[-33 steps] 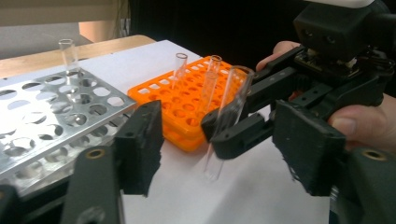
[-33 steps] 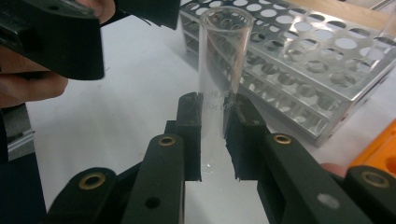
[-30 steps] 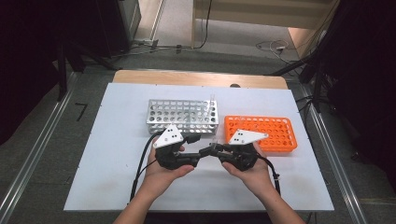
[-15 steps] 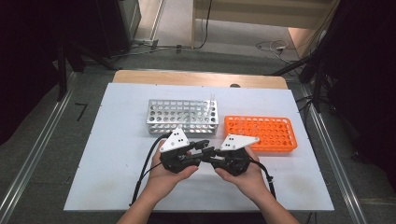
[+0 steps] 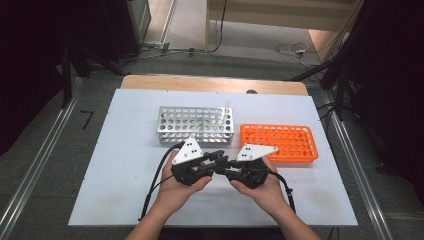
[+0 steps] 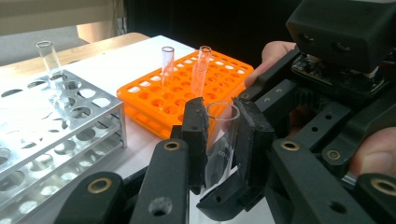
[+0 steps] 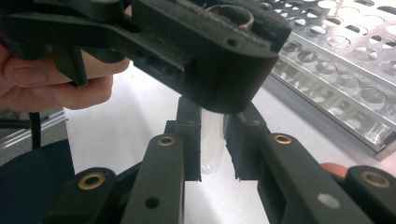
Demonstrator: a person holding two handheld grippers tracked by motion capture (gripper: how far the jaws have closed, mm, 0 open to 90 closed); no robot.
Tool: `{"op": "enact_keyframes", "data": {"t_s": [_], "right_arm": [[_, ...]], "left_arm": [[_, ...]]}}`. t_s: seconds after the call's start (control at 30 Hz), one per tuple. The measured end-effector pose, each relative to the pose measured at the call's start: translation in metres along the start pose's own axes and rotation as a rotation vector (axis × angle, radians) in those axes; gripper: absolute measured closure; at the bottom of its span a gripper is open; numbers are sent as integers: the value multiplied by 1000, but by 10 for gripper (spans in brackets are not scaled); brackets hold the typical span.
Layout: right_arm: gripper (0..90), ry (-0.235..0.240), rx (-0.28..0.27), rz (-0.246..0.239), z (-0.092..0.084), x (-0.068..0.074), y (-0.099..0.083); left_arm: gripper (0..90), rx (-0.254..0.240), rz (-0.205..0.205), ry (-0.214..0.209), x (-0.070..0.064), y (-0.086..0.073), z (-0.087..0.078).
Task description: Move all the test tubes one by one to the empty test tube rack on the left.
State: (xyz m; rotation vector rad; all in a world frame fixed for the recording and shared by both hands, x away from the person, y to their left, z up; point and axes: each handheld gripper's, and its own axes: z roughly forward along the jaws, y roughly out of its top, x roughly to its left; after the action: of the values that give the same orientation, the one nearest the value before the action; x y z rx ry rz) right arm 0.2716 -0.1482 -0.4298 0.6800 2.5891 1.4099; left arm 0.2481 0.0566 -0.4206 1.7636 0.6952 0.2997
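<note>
Left gripper view shows our left gripper [image 6: 217,133], its fingers having just closed, clamped on the upper end of a clear test tube [image 6: 220,140] at frame centre. Our right gripper [image 7: 212,140] seems to pinch the tube's rounded bottom. Orange rack [image 5: 280,142] and metal rack [image 5: 196,125] sit above on the desk [image 5: 125,165].

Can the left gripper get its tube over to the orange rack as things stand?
Probably not yet. The left gripper is clamped on the test tube, but the right gripper grips the same tube lower down. Once that lets go, the way to the orange rack looks free.
</note>
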Motion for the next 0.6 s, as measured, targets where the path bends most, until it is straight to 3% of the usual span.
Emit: {"op": "enact_keyframes", "data": {"t_s": [0.13,0.27,0.37,0.47,0.6], "right_arm": [[704,-5,-13,2,-2,-1,-1],[492,-20,-26,13,-9,-6,-3],[336,-58,-40,6,-16,-11,-7],[231,-50,-63,17,-24,-16,-12],[62,-94,-79,13,-33,-15,-19]], "left_arm": [[760,-9,-16,0,2,0,0],[761,-15,-29,4,6,2,0],[761,-21,-31,10,9,5,0],[761,-36,-36,17,13,9,-1],[761,-47,-38,28,20,16,-2]]}}
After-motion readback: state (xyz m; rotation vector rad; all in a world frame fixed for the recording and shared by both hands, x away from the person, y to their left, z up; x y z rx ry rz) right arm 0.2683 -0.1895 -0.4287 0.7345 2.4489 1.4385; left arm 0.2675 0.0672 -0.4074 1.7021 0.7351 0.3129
